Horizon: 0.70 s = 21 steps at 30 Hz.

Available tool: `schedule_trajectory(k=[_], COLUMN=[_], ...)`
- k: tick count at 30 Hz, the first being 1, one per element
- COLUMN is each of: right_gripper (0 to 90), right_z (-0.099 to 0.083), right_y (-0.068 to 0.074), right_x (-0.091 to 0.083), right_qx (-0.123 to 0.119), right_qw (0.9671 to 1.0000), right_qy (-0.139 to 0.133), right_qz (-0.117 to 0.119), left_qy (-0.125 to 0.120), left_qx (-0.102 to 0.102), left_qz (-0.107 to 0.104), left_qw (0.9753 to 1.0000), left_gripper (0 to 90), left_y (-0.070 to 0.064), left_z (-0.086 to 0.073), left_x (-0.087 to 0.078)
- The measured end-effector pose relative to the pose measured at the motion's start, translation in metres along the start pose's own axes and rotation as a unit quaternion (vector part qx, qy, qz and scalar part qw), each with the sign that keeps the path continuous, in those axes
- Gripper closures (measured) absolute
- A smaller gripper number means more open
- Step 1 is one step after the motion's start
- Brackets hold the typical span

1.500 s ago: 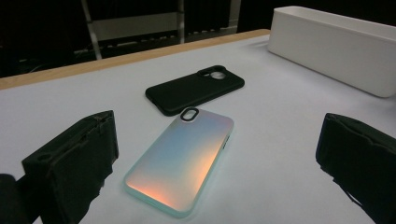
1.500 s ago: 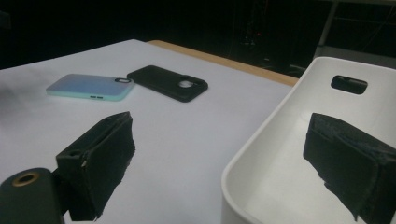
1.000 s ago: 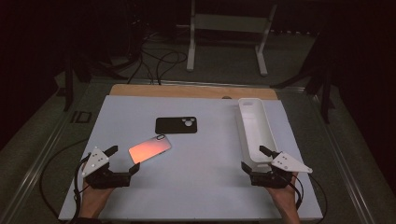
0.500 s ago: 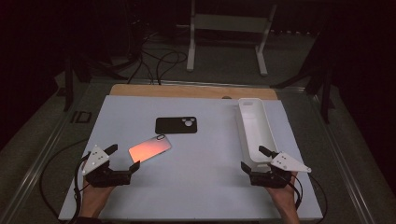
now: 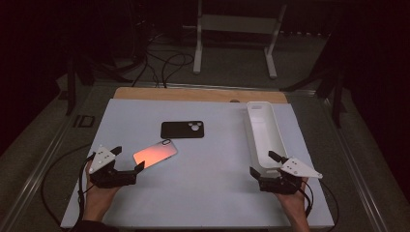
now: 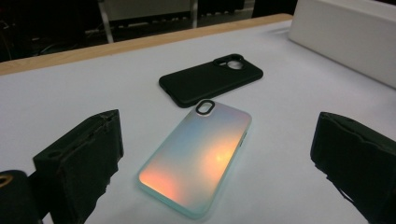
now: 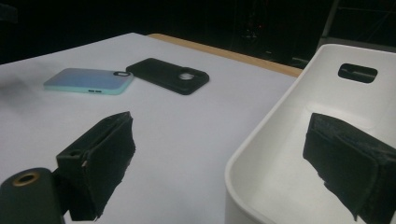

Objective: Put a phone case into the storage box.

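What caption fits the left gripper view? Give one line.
Open left gripper fingers flank an iridescent phone case, black phone case just beyond.

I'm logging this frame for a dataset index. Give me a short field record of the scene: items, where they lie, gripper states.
surface: white table
iridescent phone case: flat, face down, ahead of the left gripper
black phone case: flat, just beyond it
white bin: right side, looks empty
left gripper: open, holding nothing
right gripper: open, at the bin's near end

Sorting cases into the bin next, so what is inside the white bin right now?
The white bin looks empty: bare inner walls and a handle slot show. The right gripper jaw hides part of its near floor.
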State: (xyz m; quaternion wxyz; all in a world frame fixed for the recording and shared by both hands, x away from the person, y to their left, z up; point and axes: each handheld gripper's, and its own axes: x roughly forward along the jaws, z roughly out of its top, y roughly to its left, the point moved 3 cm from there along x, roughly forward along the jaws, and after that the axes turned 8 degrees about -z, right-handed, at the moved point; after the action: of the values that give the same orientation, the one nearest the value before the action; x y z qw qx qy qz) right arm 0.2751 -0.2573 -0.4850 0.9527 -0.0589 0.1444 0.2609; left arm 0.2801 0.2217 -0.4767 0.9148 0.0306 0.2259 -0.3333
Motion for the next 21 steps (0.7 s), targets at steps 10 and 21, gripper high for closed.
schedule_trajectory(k=[10,21], right_gripper=[8.5,8.5], right_z=[-0.001,-0.001], right_y=[0.001,0.000], right_x=[0.001,0.001], right_qx=[-0.003,-0.002], right_qw=[1.0000,1.0000], right_qy=[0.003,0.000], right_qz=[-0.001,-0.005], left_qy=[0.022,0.023], left_qx=[0.005,-0.024], left_qz=[0.023,0.009], left_qw=[0.9995,0.9994], left_gripper=[16.6,51.4], left_y=[0.007,0.027], left_z=[0.009,0.014], left_x=[0.011,0.029])
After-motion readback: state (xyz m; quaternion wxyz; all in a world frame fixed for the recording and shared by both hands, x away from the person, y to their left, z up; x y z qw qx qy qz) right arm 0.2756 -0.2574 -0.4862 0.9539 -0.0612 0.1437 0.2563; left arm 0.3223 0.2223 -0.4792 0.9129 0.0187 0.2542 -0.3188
